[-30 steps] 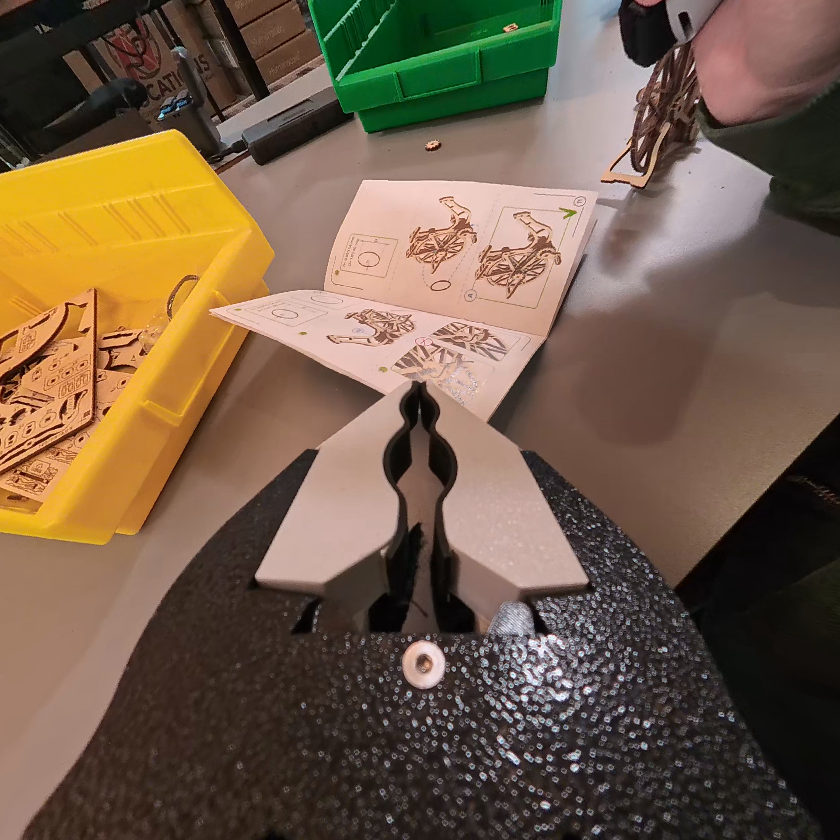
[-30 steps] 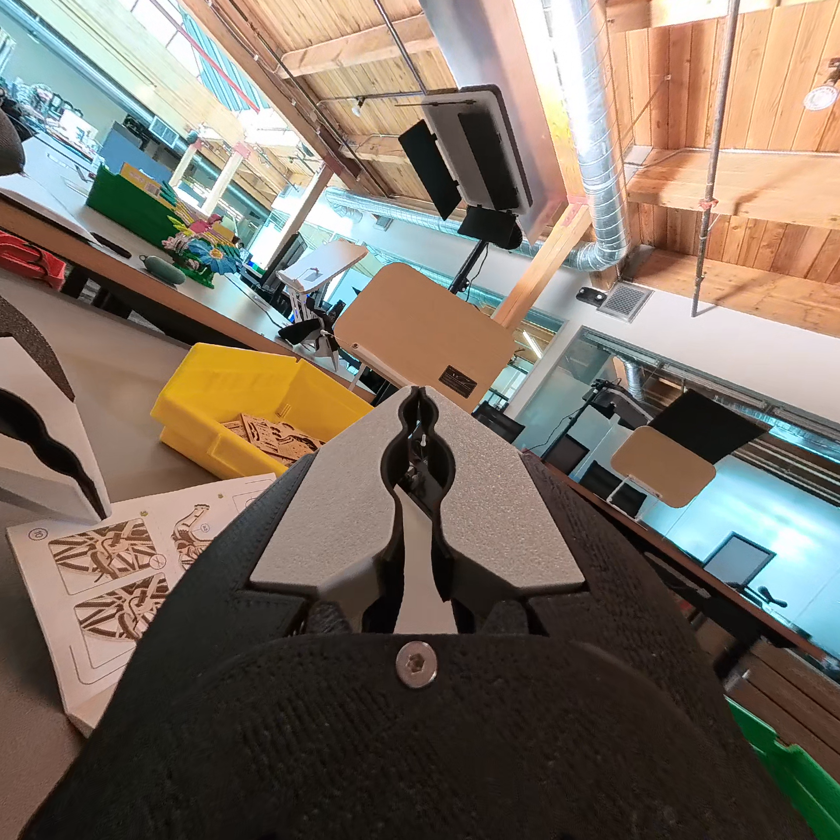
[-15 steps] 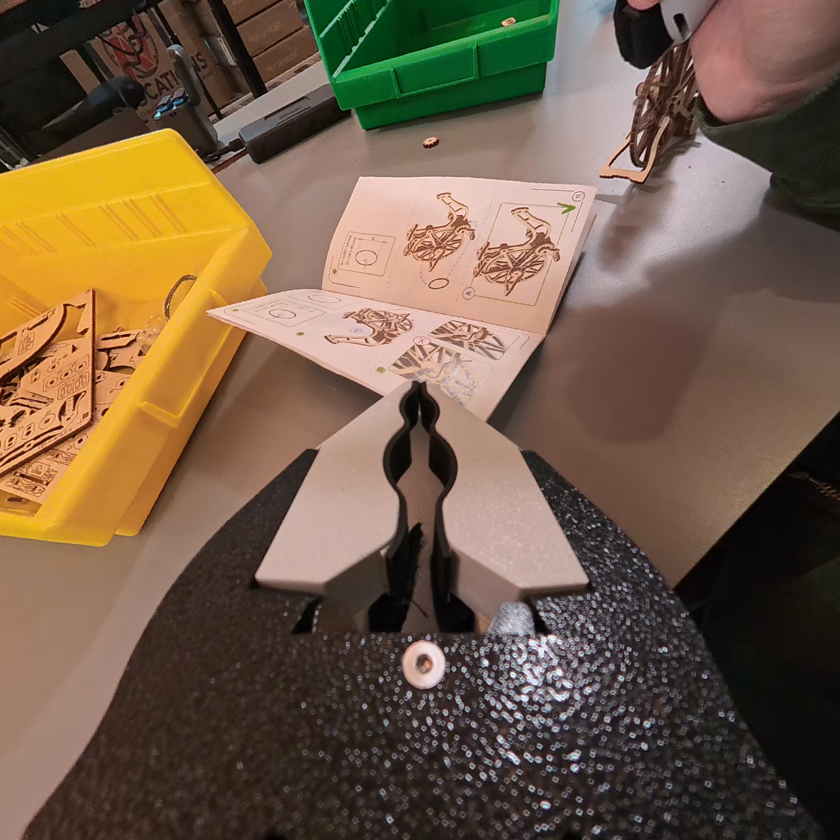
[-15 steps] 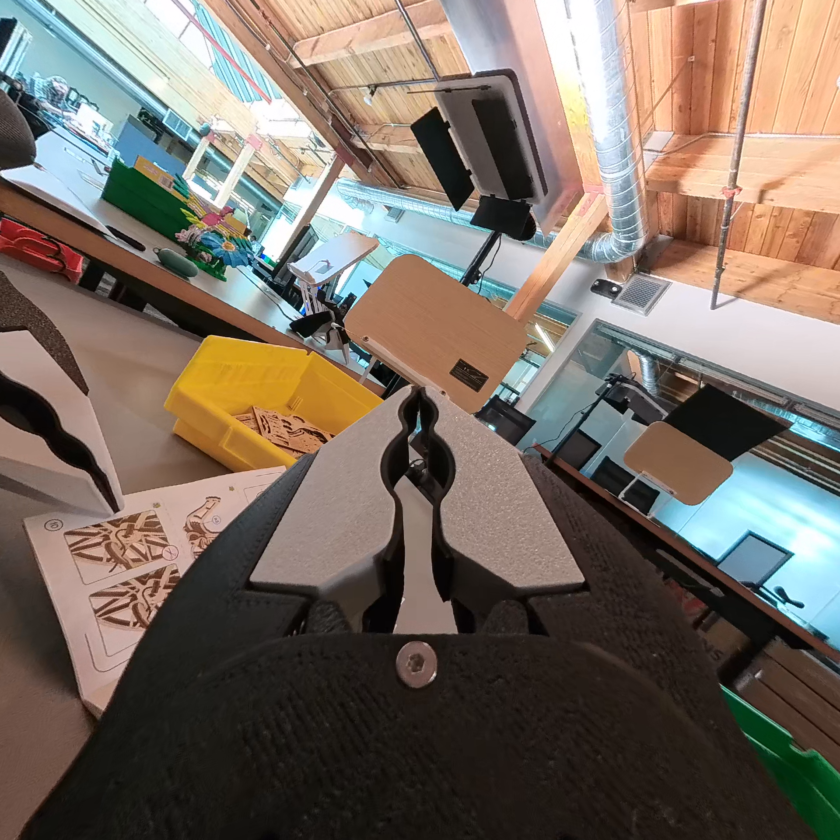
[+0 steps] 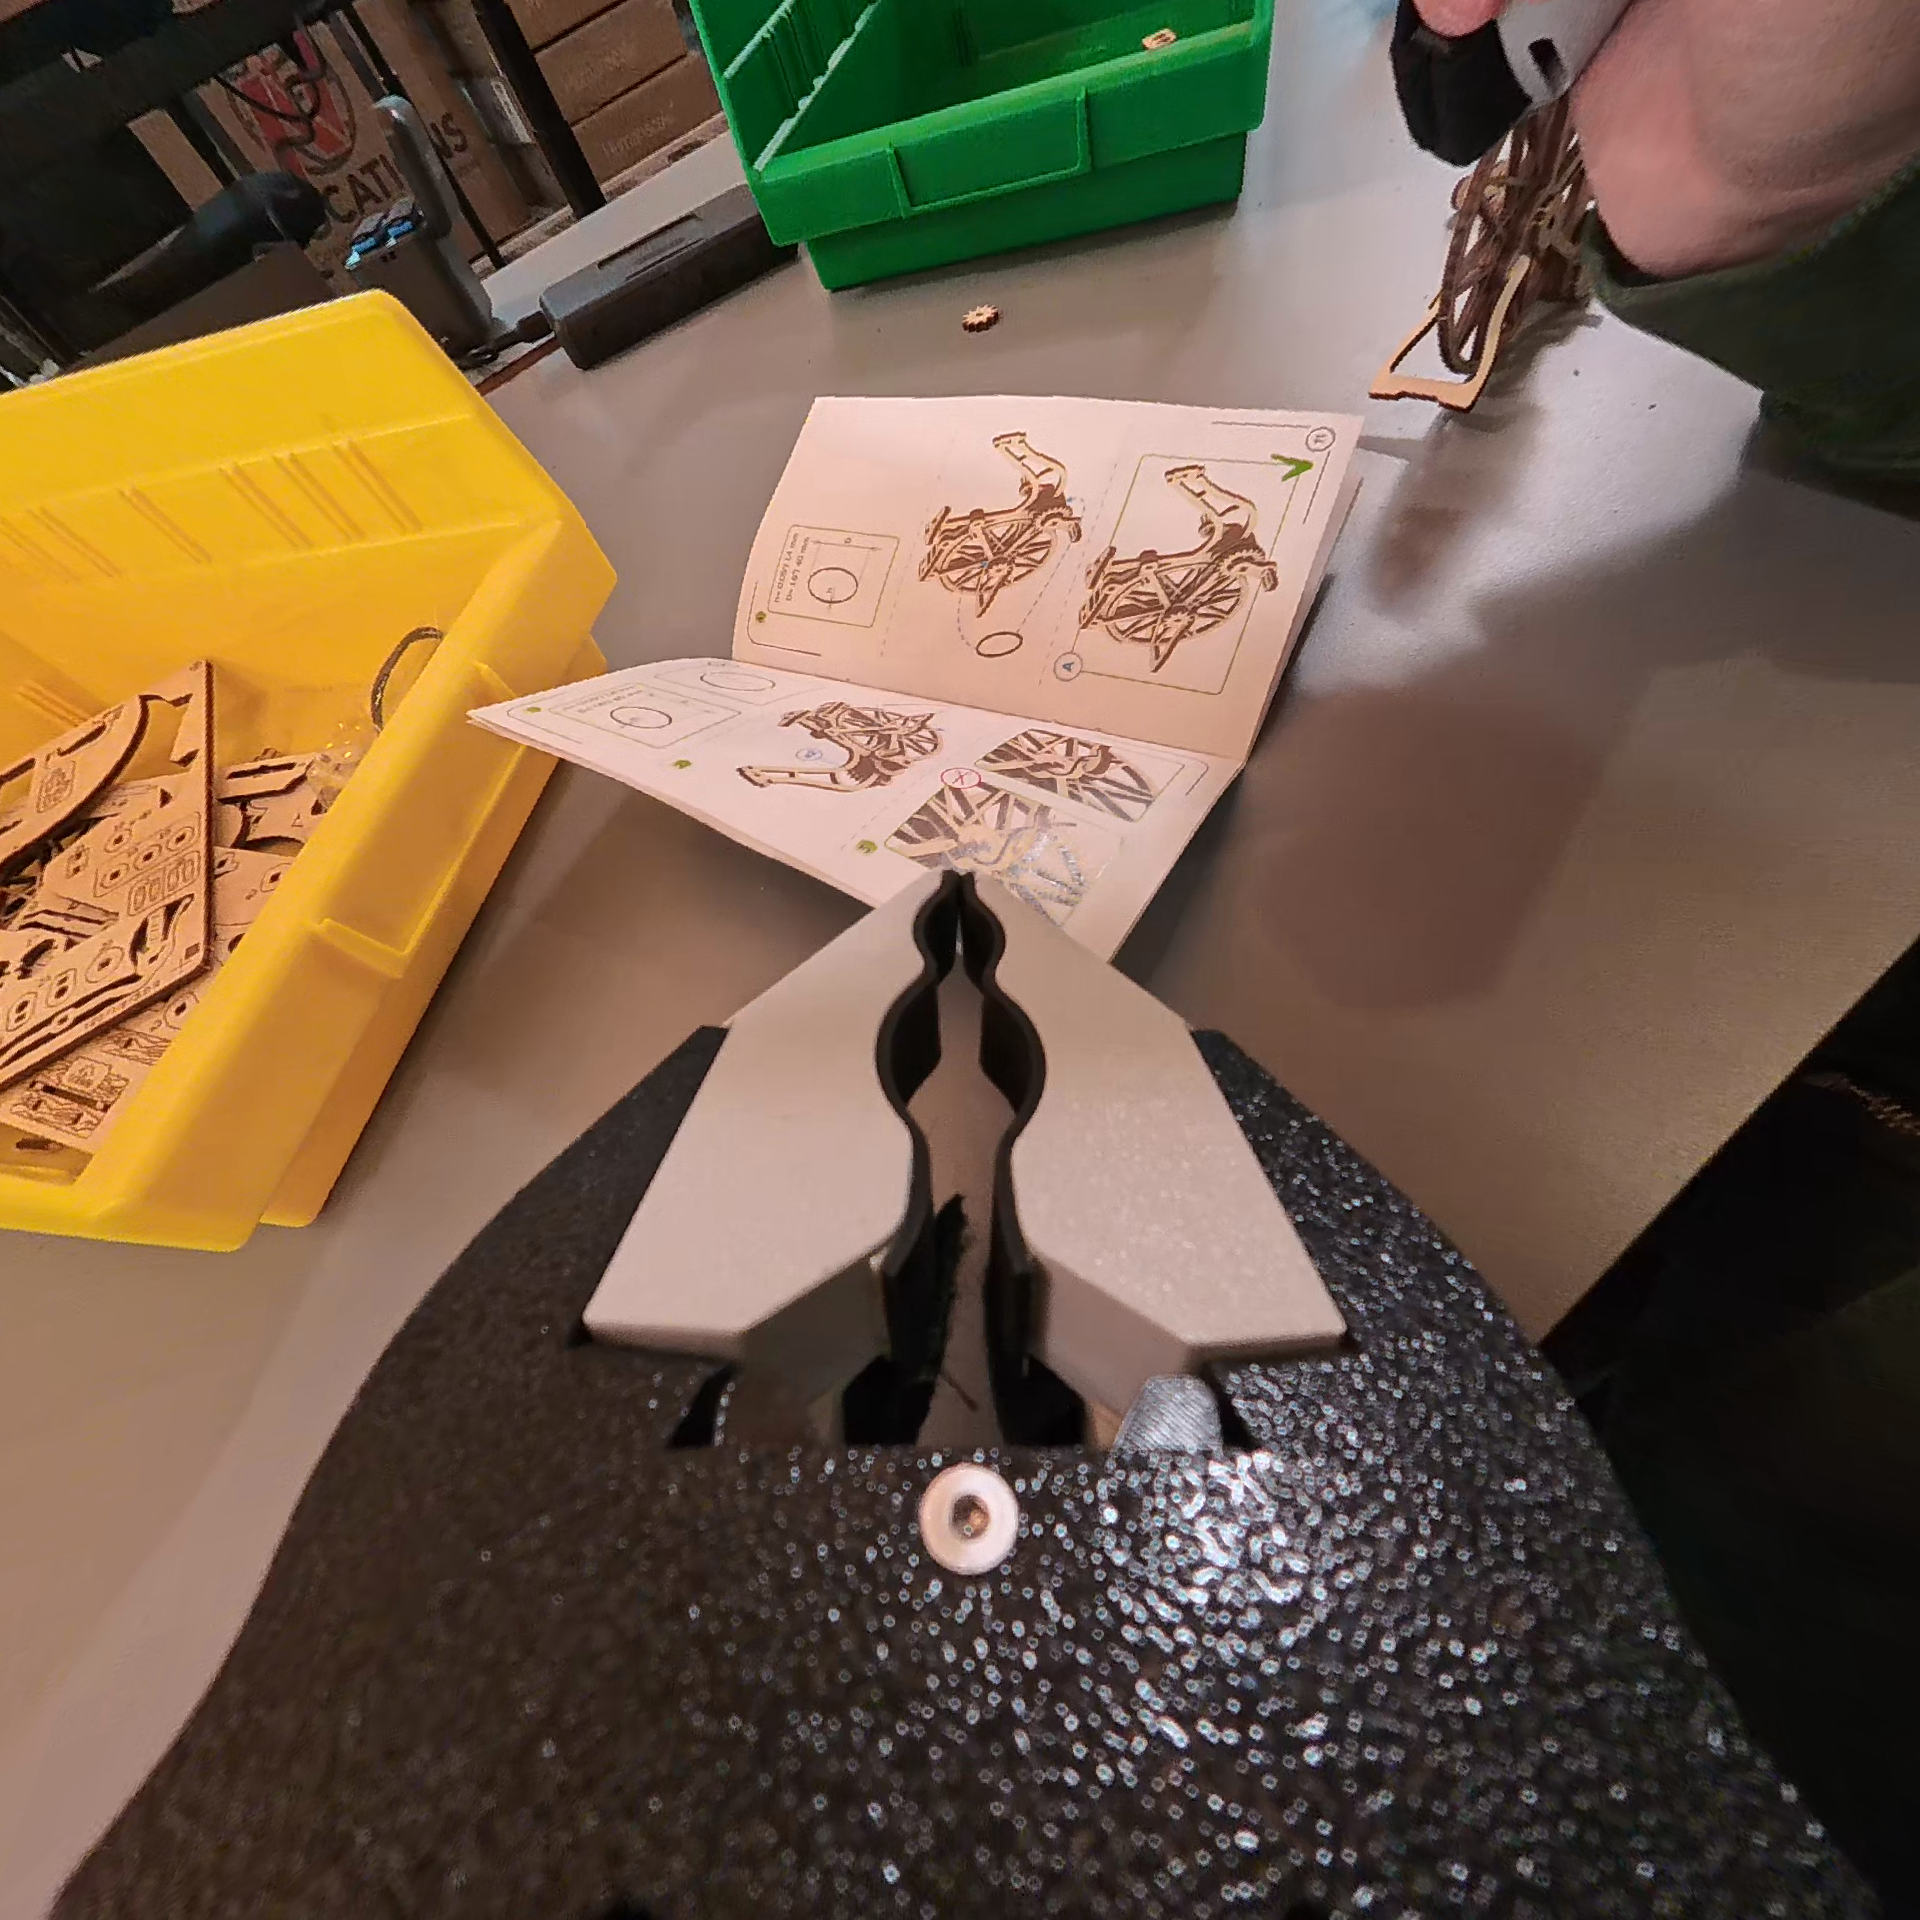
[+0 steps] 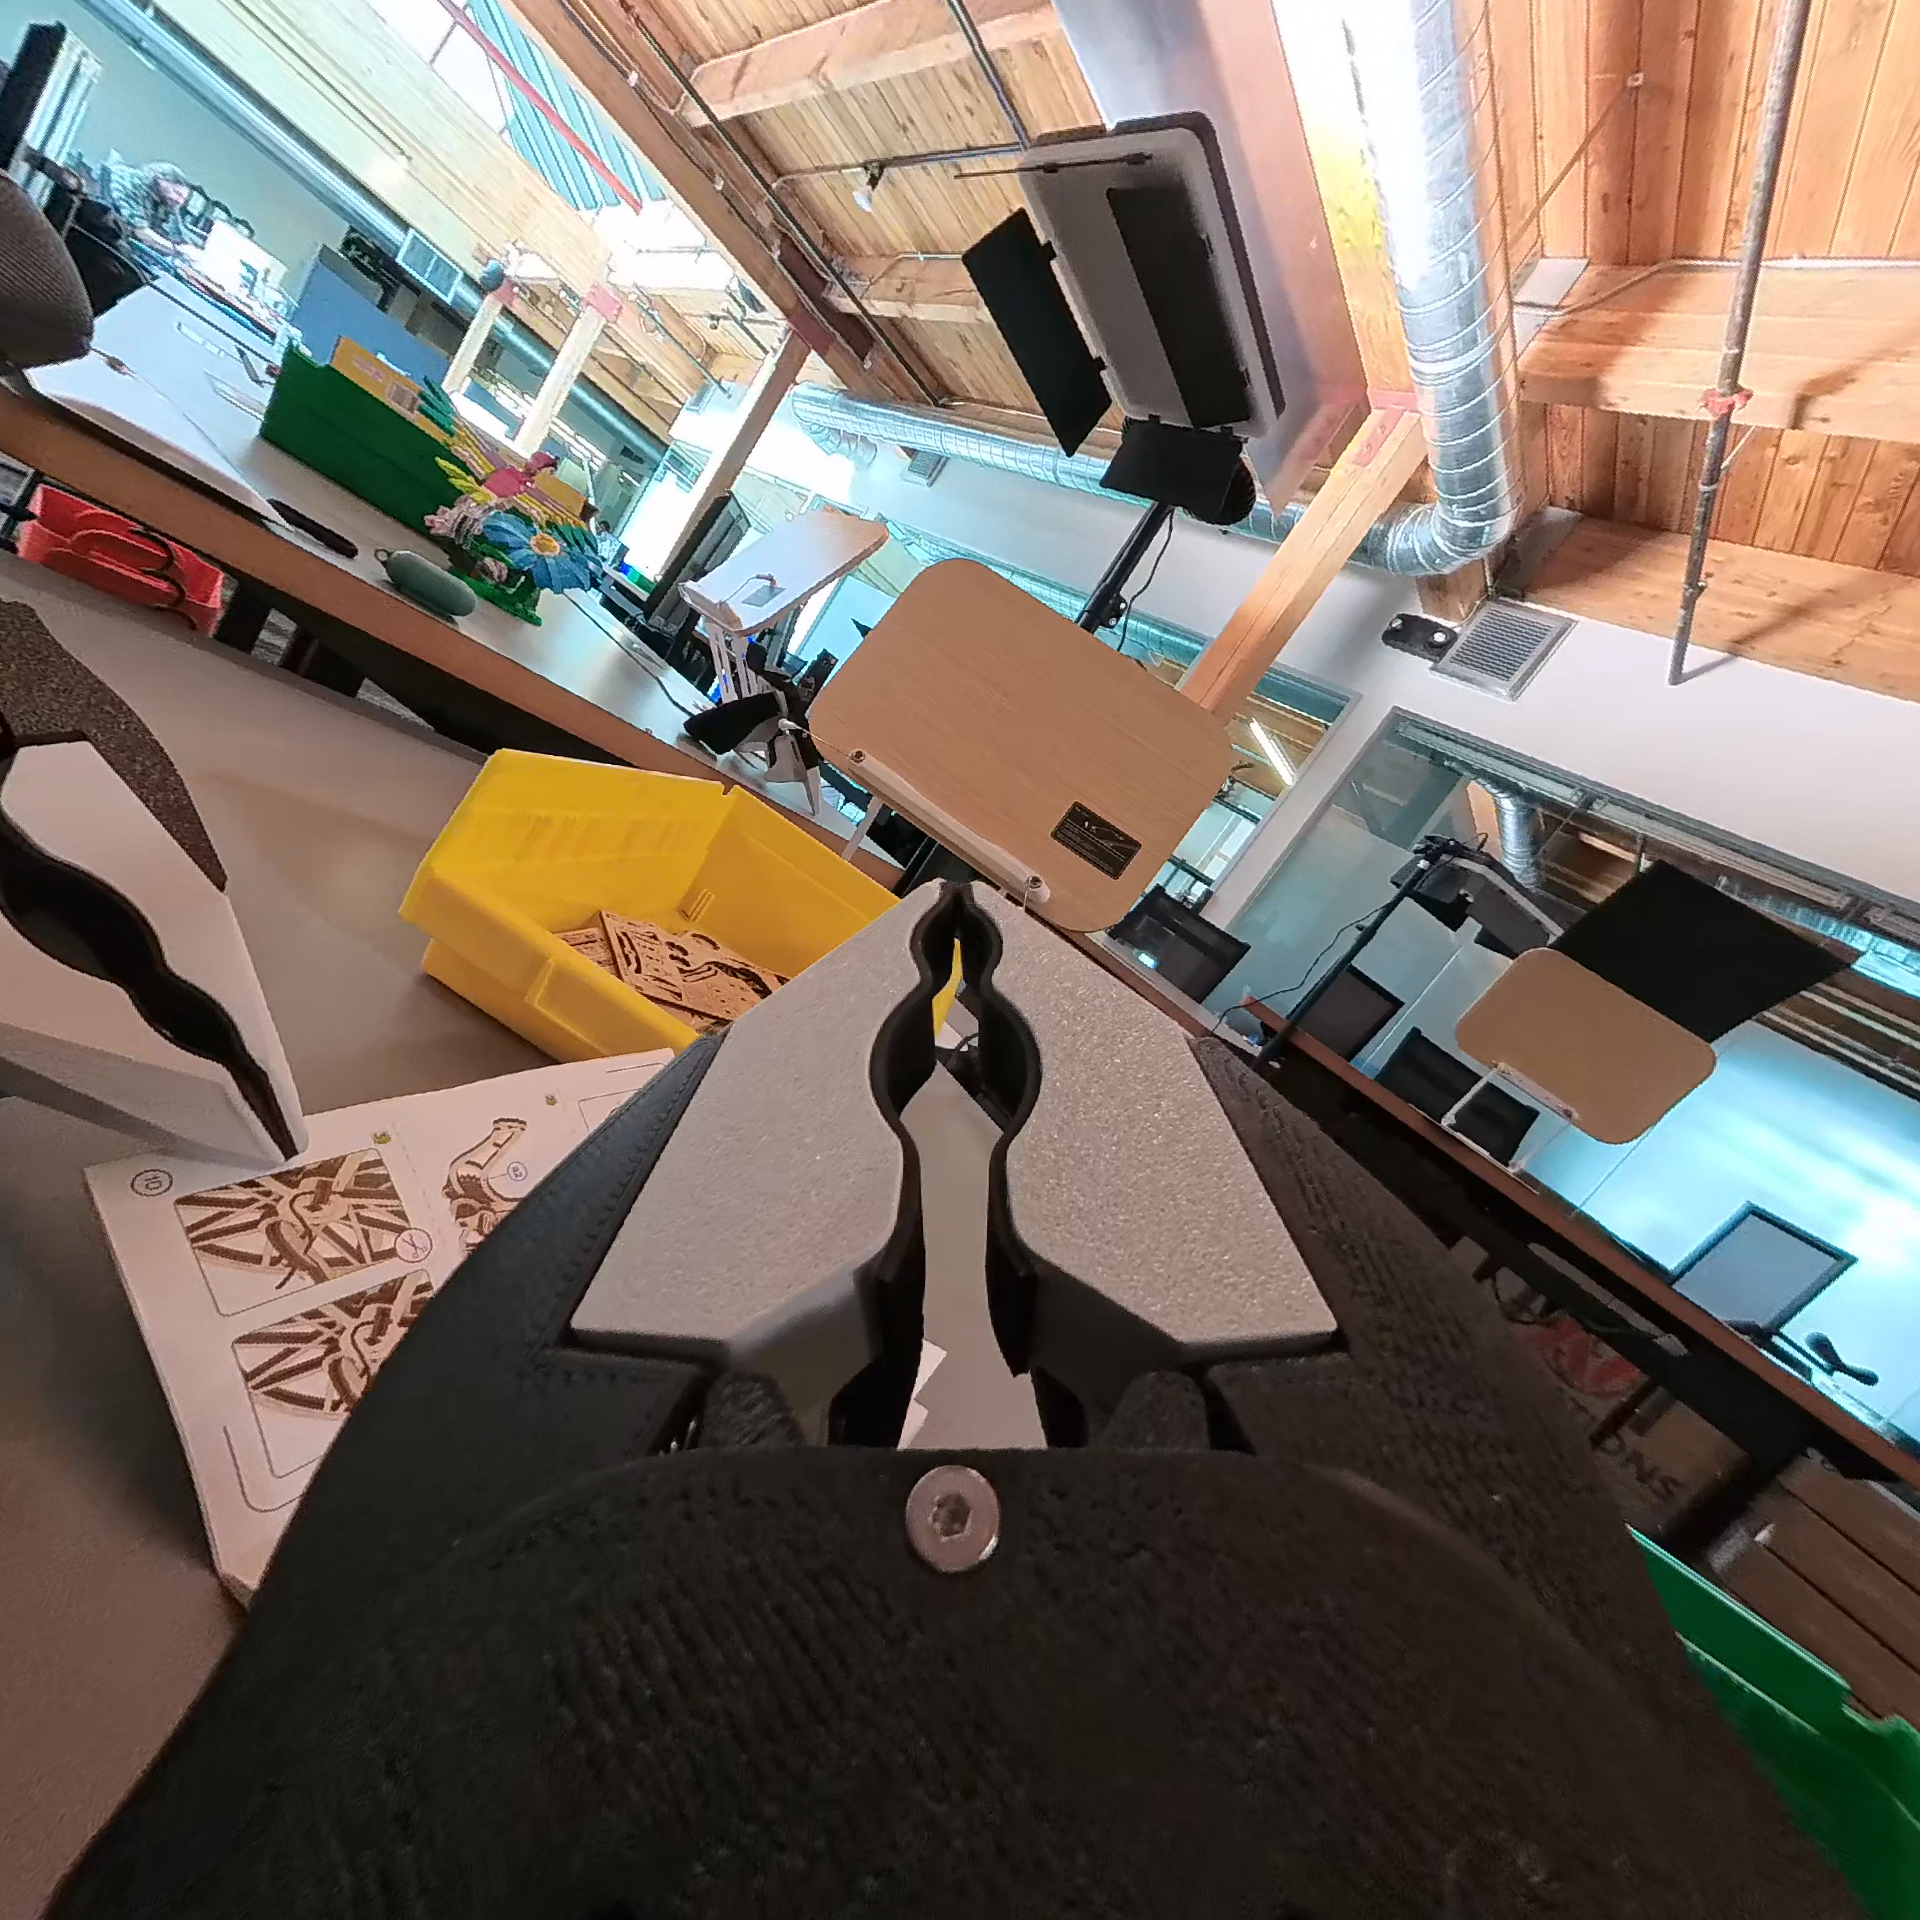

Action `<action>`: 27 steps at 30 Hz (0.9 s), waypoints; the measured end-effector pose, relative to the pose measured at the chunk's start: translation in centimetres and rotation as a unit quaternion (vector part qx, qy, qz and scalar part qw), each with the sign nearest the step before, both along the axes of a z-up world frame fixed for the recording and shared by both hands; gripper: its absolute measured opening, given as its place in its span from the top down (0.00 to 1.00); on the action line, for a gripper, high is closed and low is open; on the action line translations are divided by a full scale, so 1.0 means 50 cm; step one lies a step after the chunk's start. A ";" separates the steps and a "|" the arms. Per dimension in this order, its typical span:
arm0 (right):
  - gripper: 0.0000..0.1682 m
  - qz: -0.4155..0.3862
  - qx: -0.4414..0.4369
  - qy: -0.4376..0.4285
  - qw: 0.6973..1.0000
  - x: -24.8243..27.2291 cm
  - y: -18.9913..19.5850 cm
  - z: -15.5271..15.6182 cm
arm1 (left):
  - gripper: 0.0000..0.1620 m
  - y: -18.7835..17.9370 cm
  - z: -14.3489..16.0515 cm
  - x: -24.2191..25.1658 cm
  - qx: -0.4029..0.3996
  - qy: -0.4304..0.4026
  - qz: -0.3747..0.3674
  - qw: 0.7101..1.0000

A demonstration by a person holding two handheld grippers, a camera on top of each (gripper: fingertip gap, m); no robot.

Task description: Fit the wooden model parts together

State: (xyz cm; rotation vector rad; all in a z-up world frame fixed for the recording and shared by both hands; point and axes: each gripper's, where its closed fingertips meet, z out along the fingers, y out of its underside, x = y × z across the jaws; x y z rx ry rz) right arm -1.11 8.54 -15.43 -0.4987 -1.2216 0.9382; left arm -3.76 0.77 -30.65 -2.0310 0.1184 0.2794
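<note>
My left gripper [image 5: 956, 883] is shut and empty, held low over the near edge of the open instruction booklet [image 5: 1039, 582]. A partly built wooden wheel model [image 5: 1496, 260] stands on the grey table [image 5: 1507, 779] at the far right. A hand [image 5: 1704, 135] holds my right gripper just above it. In the right wrist view, my right gripper [image 6: 956, 896] is shut with nothing seen between its fingers, and it points up towards the room. Flat wooden part sheets [image 5: 94, 883] lie in the yellow bin [image 5: 343, 582]. A small wooden gear [image 5: 975, 317] lies loose near the green bin [image 5: 997, 125].
The yellow bin [image 6: 582, 862] stands left of the booklet [image 6: 312, 1247], the green bin at the back. Dark tools [image 5: 644, 281] lie behind the bins. The table's edge [image 5: 1714, 1143] runs close on the right. My left gripper also shows at the left of the right wrist view [image 6: 135, 987].
The right wrist view has shifted slightly, so the right gripper has turned or lifted a little. The left gripper, the booklet and the wheel model have stayed in place.
</note>
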 end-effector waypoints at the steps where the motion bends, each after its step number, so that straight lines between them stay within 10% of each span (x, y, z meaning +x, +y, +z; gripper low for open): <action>1: 1.00 0.000 0.000 -0.001 1.000 -0.001 0.000 -0.001 | 1.00 0.000 0.000 0.000 0.000 0.000 0.000 1.000; 27: 1.00 0.006 -0.004 -0.019 1.000 -0.009 -0.002 -0.011 | 1.00 -0.001 -0.002 0.002 -0.003 0.002 -0.002 1.000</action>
